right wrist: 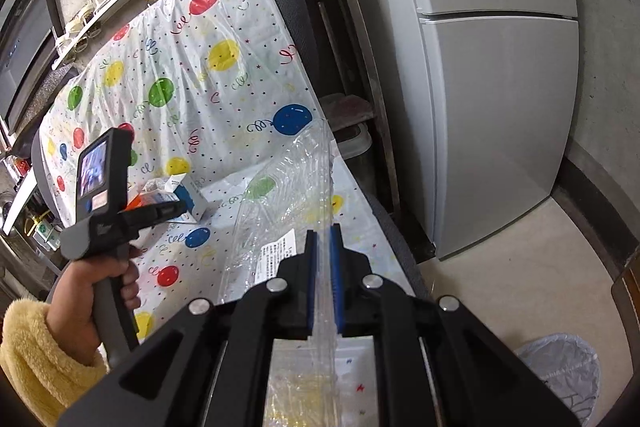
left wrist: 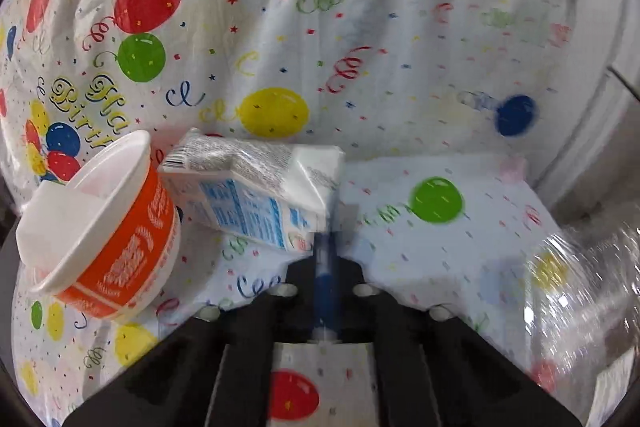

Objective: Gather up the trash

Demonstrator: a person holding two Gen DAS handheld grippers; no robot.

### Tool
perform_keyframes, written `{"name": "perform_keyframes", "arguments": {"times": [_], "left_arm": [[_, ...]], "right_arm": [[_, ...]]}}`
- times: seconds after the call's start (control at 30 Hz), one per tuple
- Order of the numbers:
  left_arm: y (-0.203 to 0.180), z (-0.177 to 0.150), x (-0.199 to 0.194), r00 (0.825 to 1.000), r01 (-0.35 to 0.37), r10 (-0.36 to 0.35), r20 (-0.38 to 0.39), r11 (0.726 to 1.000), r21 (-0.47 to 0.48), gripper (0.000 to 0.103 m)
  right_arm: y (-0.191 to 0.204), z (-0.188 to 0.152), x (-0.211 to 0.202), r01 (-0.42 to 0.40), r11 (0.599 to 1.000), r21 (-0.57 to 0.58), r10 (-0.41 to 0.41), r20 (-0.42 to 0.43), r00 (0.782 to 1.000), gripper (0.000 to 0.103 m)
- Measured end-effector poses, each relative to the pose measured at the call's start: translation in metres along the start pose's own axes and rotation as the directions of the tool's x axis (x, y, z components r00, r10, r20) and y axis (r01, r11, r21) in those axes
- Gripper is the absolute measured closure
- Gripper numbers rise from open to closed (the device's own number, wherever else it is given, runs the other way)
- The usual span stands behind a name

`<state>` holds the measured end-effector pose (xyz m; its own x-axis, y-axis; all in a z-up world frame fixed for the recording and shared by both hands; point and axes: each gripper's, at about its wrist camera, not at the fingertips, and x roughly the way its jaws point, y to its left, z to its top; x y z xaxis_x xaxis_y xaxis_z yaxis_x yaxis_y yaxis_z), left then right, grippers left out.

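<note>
Left hand-held gripper [left wrist: 326,251] is clenched at the near corner of a white-and-blue carton [left wrist: 256,195]; whether the corner is actually pinched between its blue pads cannot be told through the blur. The carton lies on its side on the balloon-print cloth [left wrist: 360,39] that covers a chair seat, touching an orange noodle cup [left wrist: 116,227] tipped over beside it. Right hand-held gripper [right wrist: 324,251] grips a clear plastic bag [right wrist: 288,187] by one edge, so the bag hangs as a sheet over the seat, probably kept ready to receive the trash. A lined bin [right wrist: 560,371] waits on the floor nearby.
</note>
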<state>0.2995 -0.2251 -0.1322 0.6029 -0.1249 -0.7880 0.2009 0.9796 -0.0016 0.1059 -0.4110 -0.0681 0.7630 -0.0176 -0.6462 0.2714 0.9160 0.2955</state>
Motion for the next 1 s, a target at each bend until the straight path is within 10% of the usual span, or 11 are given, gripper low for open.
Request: {"name": "perform_keyframes", "arguments": {"times": [0.33,0.4,0.47,1.0], "left_arm": [[0.050,-0.031,-0.060,0.995,0.098,-0.098,0.026,0.995,0.007,0.099],[0.046,-0.026,-0.062,0.996,0.089,-0.090,0.022,0.996,0.026,0.075],[0.039,-0.020,-0.061,0.994,0.092,-0.094,0.058,0.995,0.030,0.029],[0.005,0.066,0.022,0.996,-0.084,0.084,-0.013,0.968,-0.235,0.022]], "right_arm": [[0.023,-0.008,-0.034,-0.007,1.000,-0.027,0.008,0.027,1.000,0.096],[0.025,-0.009,-0.038,0.001,1.000,-0.025,0.000,0.038,0.999,0.096],[0.023,-0.009,-0.040,0.006,1.000,-0.021,-0.006,0.045,0.999,0.096],[-0.020,-0.010,-0.011,0.020,1.000,0.020,-0.020,0.009,1.000,0.096]]}}
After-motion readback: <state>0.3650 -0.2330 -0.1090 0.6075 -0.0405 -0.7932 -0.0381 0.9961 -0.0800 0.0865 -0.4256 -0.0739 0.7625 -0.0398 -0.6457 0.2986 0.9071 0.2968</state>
